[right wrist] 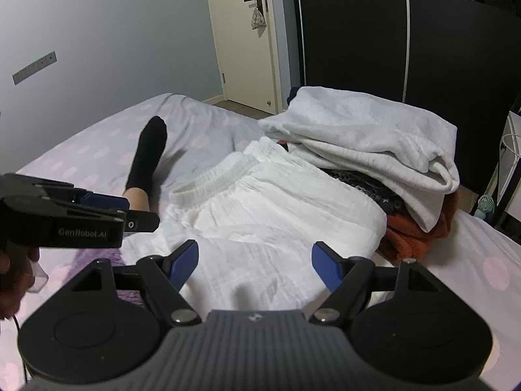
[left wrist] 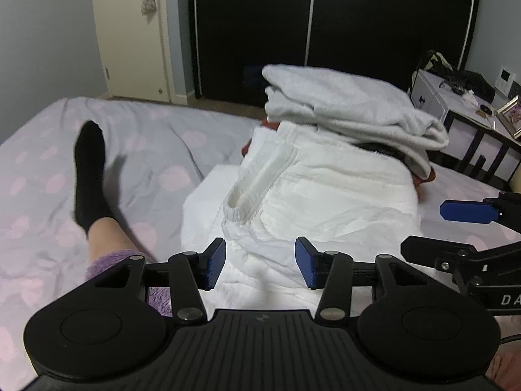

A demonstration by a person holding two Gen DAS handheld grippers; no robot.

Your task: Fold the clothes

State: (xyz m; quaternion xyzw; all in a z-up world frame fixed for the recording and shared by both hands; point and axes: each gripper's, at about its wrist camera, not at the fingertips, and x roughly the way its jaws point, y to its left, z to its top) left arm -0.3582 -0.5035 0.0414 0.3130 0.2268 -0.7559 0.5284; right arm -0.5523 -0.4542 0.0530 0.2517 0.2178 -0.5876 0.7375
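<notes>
White elastic-waist garment (left wrist: 319, 192) lies on the bed (left wrist: 156, 150), leaning on a stacked pile (right wrist: 374, 137), perhaps to keep clothes together. Left hand-held gripper (left wrist: 260, 262) and right hand-held gripper (right wrist: 255, 268) hover above its near edge, both spread apart, empty.

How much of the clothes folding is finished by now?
Done, it seems: a folded grey garment tops a pile on the bed. In hand: white trousers lie before both open grippers, left and right, neither gripping. Left: folding and stacking them. No other loose clothes show.
</notes>
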